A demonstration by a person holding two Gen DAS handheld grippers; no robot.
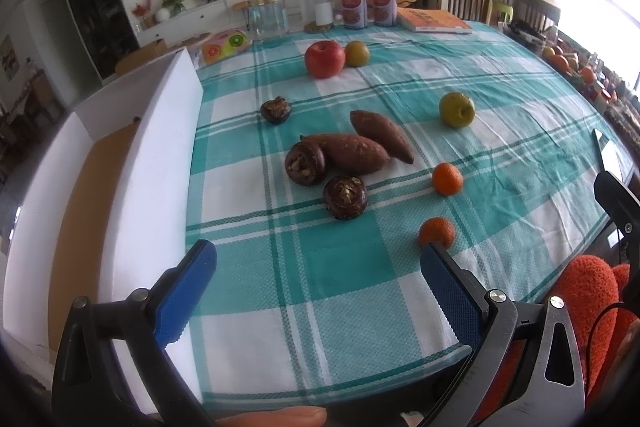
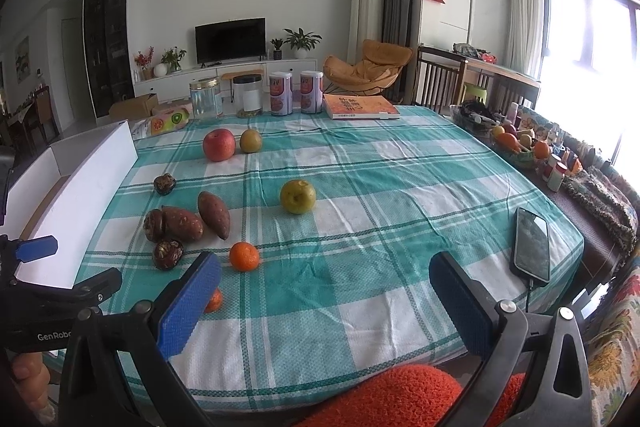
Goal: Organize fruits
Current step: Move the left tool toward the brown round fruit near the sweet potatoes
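Note:
Fruit lies loose on the checked tablecloth [image 1: 340, 267]. A red apple [image 1: 324, 59] and a brown pear [image 1: 357, 53] sit at the far side. A green pear [image 1: 457, 109] lies to the right. Two sweet potatoes [image 1: 360, 147] lie in the middle with three dark water chestnuts [image 1: 345, 197] around them. Two tangerines [image 1: 447, 179] [image 1: 437, 231] lie nearer. My left gripper [image 1: 316, 259] is open and empty above the front of the table. My right gripper [image 2: 324, 275] is open and empty; the near tangerine [image 2: 214, 301] shows behind its left finger.
A white cardboard box [image 1: 160, 155] stands open at the table's left edge. Jars, two cans [image 1: 352, 5] and a book [image 1: 434, 21] line the far edge. A phone [image 2: 531, 245] lies at the right edge. A fruit basket [image 2: 516, 143] sits on the side bench.

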